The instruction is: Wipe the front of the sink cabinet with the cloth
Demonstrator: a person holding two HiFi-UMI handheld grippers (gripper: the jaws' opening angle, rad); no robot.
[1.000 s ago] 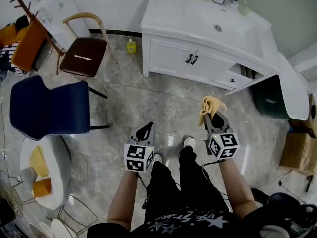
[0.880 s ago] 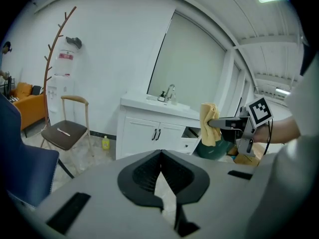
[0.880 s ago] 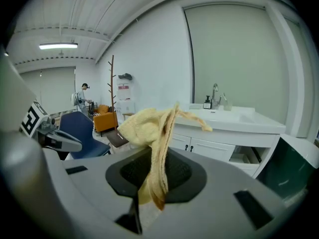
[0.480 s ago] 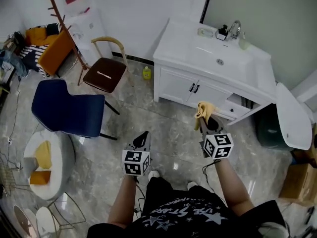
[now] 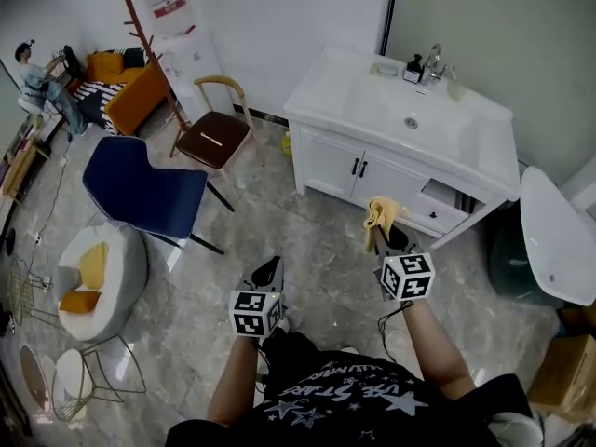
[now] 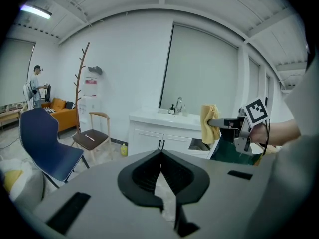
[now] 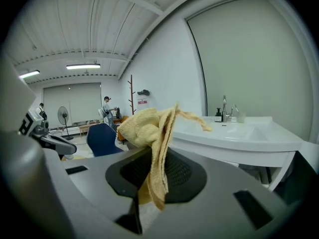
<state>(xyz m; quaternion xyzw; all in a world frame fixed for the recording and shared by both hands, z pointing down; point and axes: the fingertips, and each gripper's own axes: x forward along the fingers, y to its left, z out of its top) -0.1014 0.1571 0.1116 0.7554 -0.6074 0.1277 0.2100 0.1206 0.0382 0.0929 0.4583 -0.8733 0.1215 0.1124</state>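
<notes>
An open hall staged with sink cabinet, blue chair, orange sofa.

Nubby yellow terry cloth, soft and rough-napped; the sink cabinet shows smooth white painted fronts with dark metal handles; its basin top gleams glossy white; the faucet shines chrome; the floor is polished grey marble-look tile

The sink cabinet stands against the back wall, a bottle on the floor just left of it, a chair further left, and before the cabinet the right gripper holds the cloth, the left gripper at its left.
</notes>
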